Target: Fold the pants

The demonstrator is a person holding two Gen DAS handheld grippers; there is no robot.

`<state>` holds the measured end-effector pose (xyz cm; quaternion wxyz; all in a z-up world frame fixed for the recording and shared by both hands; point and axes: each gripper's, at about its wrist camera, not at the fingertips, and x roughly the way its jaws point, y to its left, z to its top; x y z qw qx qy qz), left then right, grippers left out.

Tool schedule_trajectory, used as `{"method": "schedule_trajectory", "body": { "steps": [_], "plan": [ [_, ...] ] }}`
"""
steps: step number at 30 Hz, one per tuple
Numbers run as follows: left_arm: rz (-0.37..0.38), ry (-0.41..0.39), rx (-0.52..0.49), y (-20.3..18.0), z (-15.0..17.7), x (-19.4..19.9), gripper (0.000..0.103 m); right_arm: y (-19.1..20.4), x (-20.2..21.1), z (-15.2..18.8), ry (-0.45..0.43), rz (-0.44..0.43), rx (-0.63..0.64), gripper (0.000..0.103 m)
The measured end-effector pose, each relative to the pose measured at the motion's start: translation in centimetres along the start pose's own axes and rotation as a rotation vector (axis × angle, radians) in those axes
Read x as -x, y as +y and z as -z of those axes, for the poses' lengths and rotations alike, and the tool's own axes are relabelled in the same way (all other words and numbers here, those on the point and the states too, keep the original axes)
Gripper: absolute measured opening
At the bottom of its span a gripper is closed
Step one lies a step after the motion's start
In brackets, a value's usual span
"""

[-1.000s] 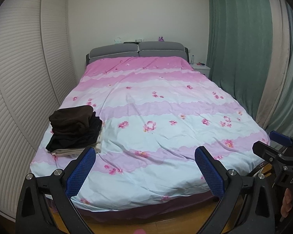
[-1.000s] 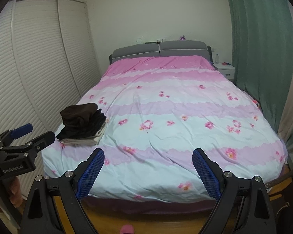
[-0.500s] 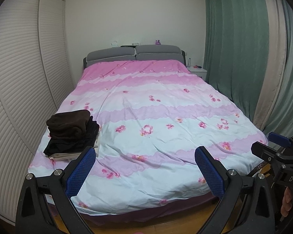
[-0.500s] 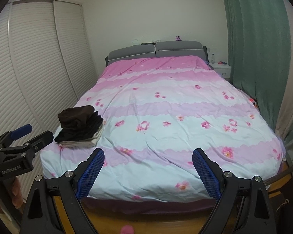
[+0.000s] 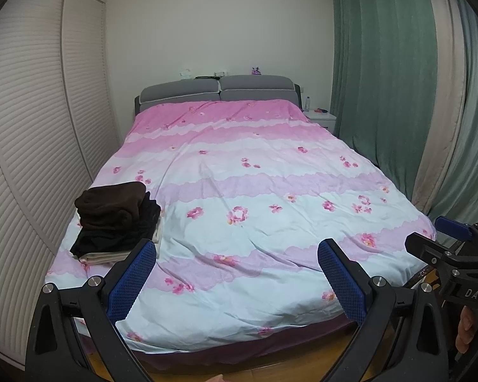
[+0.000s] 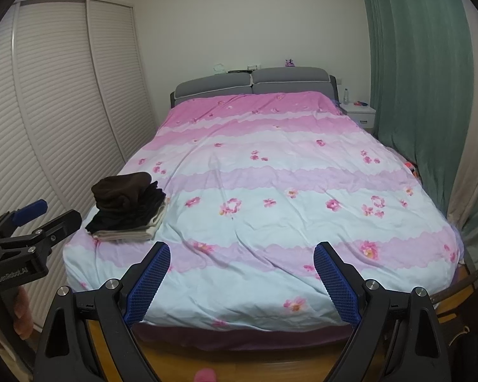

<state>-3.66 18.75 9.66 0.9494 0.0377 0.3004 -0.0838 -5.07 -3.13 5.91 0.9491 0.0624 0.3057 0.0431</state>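
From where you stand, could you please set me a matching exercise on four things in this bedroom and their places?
Things:
1. stack of dark folded clothes
2. small white nightstand
3. grey padded headboard
4. white slatted wardrobe doors

Places:
A. beside the green curtain
B. along the left wall
C. near left corner of the bed
D. far end of the bed

Pairs: 1-C, 2-A, 3-D, 4-B

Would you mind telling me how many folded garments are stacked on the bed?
3 visible: brown fleece garment on top, black garment beneath it, beige garment at the bottom; others may be hidden.
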Motion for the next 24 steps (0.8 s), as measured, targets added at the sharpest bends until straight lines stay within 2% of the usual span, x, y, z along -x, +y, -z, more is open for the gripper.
{"method": "schedule_trajectory", "body": {
  "steps": [24],
  "plan": [
    [0.013, 0.010, 0.021, -0.37, -0.44, -0.24, 0.103, -0.81, 0.09, 0.06, 0.002, 0.009, -0.002, 0.092]
  ]
}}
